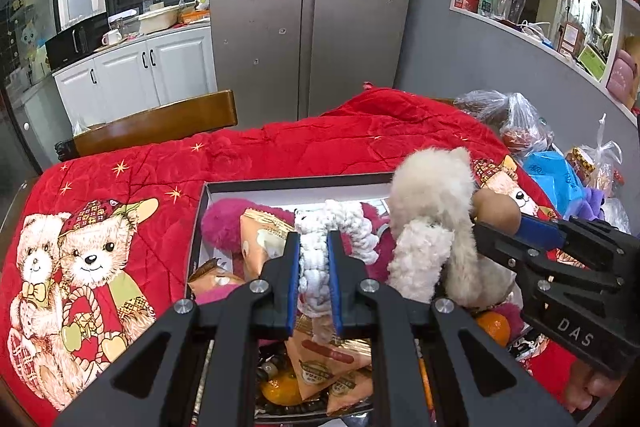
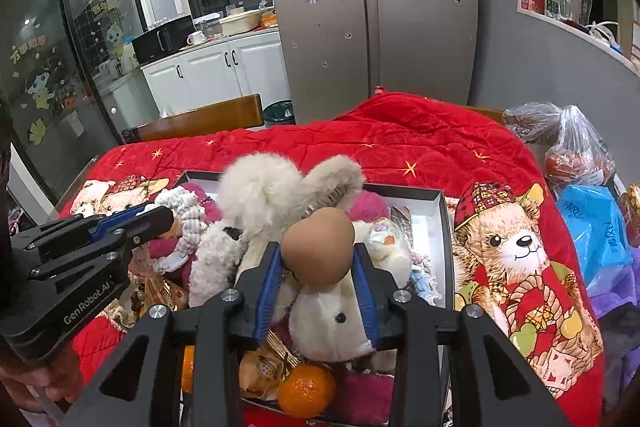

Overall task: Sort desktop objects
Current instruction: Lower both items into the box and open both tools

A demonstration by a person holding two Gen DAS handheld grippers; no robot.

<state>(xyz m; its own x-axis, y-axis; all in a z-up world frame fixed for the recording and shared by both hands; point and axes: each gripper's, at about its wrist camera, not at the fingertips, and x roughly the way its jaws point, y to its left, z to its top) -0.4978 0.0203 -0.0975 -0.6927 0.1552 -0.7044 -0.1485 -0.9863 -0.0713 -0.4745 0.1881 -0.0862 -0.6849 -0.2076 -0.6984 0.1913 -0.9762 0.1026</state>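
A black-rimmed box (image 1: 280,181) on the red quilt holds plush toys, snack packets and oranges. My left gripper (image 1: 314,247) is shut on a white knitted rope toy (image 1: 316,259) above the box; it also shows in the right wrist view (image 2: 160,223). My right gripper (image 2: 318,259) is shut on the brown nose (image 2: 318,247) of a fluffy white plush dog (image 2: 276,195), held over the box (image 2: 436,195). The dog (image 1: 432,211) and the right gripper (image 1: 480,223) show at the right of the left wrist view.
A pink plush (image 1: 228,223), snack packets (image 1: 328,363) and oranges (image 2: 306,389) fill the box. The red bear quilt (image 1: 100,247) covers the table. Plastic bags (image 2: 576,147) and a blue pack (image 2: 592,227) lie at the right. A wooden chair (image 1: 160,123) stands behind.
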